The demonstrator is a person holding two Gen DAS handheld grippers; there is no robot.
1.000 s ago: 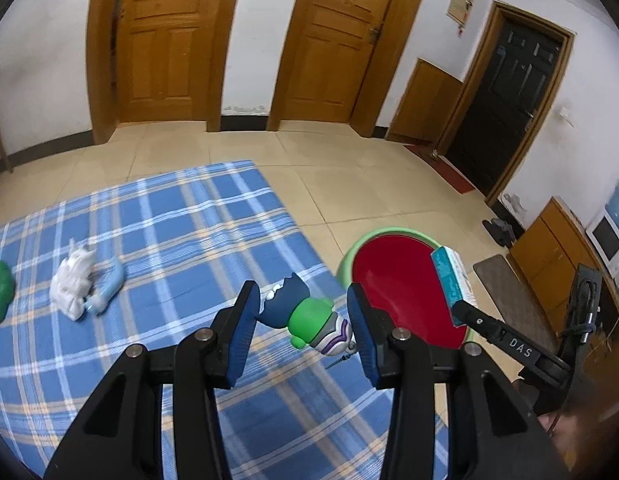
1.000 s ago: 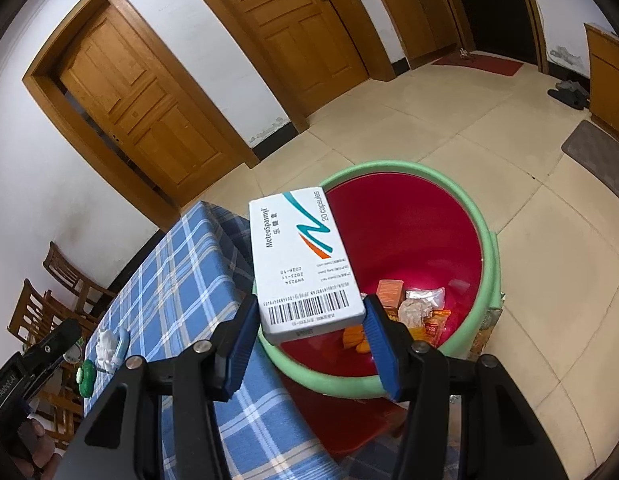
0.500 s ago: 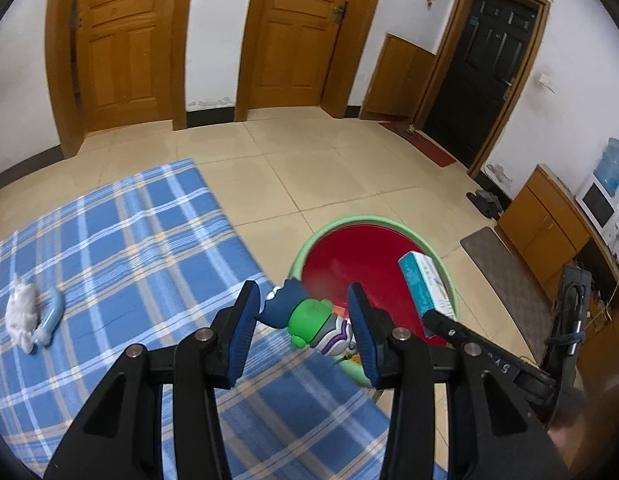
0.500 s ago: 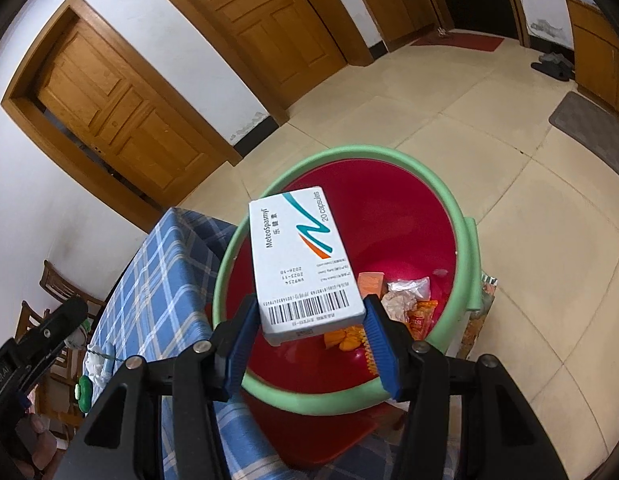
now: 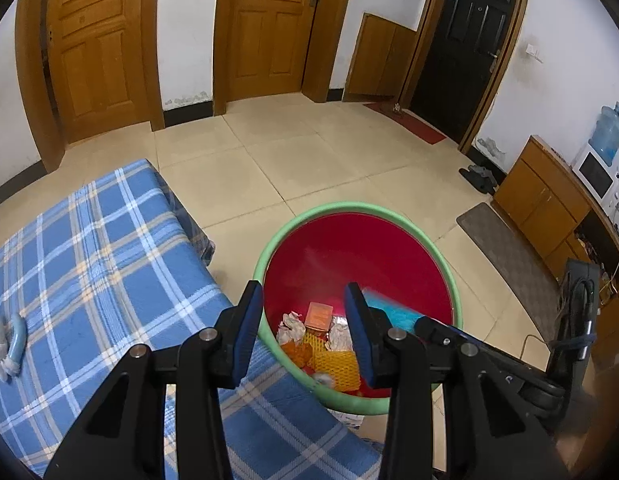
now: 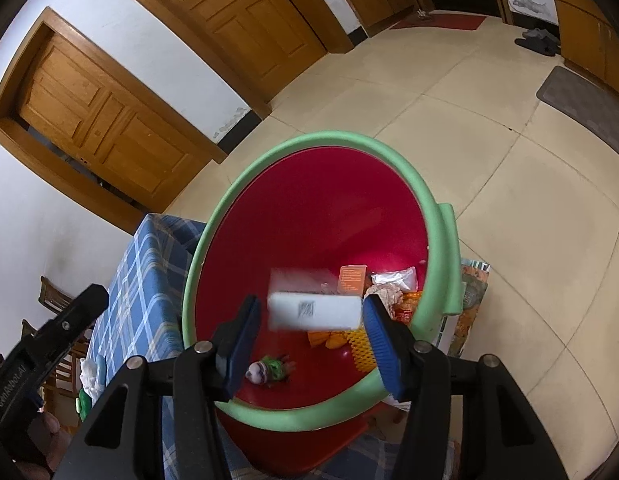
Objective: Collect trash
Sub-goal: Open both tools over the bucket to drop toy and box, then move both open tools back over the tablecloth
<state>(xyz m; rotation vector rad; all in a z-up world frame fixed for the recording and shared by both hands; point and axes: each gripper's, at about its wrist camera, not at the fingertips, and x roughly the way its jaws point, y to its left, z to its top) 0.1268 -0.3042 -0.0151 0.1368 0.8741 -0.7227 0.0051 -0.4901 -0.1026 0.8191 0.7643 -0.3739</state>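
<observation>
A red bin with a green rim (image 5: 349, 206) stands on the floor beside the table with the blue plaid cloth (image 5: 89, 260). My left gripper (image 5: 303, 296) hangs over the bin's near edge, its jaws closing with nothing between them. A green and purple toy (image 6: 271, 372) lies on the bin's bottom (image 6: 309, 220) near orange netting (image 5: 333, 360) and crumpled paper (image 5: 291, 322). My right gripper (image 6: 311, 306) is above the bin too. The white medicine box (image 6: 313, 312) is blurred and tipped between its fingertips, with a gap at the left pad. That box shows as a teal blur (image 5: 393, 310) in the left wrist view.
A white tissue (image 5: 1, 344) and a light blue piece (image 5: 17, 332) lie at the table's left end. A flat printed package (image 6: 469, 300) leans by the bin. Wooden cabinets (image 5: 541, 208) and a grey mat (image 5: 505, 248) stand at the right.
Both grippers moved over the bin. The left one let go of the toy, which now lies in the bin. The box has tipped from upright and slips from the right jaws.
</observation>
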